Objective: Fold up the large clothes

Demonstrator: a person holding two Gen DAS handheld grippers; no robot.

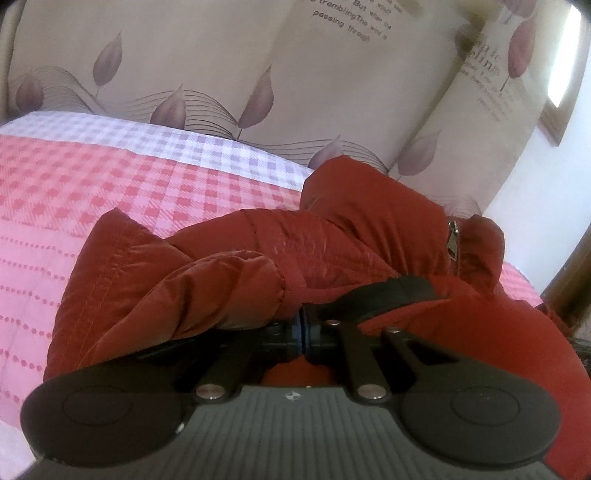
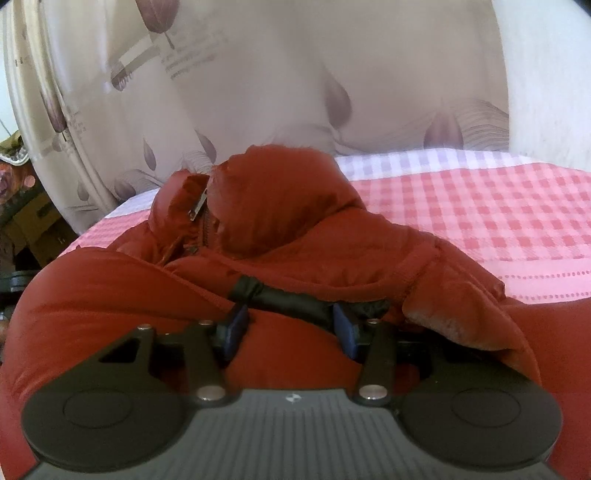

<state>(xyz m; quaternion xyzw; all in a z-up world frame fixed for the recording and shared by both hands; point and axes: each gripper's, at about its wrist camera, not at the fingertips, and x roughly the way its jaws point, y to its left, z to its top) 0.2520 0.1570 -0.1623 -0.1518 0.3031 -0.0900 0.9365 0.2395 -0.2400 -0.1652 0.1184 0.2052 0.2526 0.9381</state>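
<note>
Red jacket point(image 1: 332, 236) bunched on the bed point(image 1: 110, 192): left gripper point(image 1: 304, 332) jaws together pinching its edge for folding, right gripper point(image 2: 288, 325) jaws apart around the black trim point(image 2: 284, 295).

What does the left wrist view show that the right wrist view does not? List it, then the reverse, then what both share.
Only the left wrist view: the left gripper, shut, its blue pads together at the jacket's fabric, and printed lettering on the curtain.
Only the right wrist view: the right gripper, blue pads apart astride a fold of red fabric, and a cardboard box at the left edge.
Both: the red padded jacket with its metal zipper pull, the black trim, the pink checked bed cover and the leaf-print curtain.
</note>
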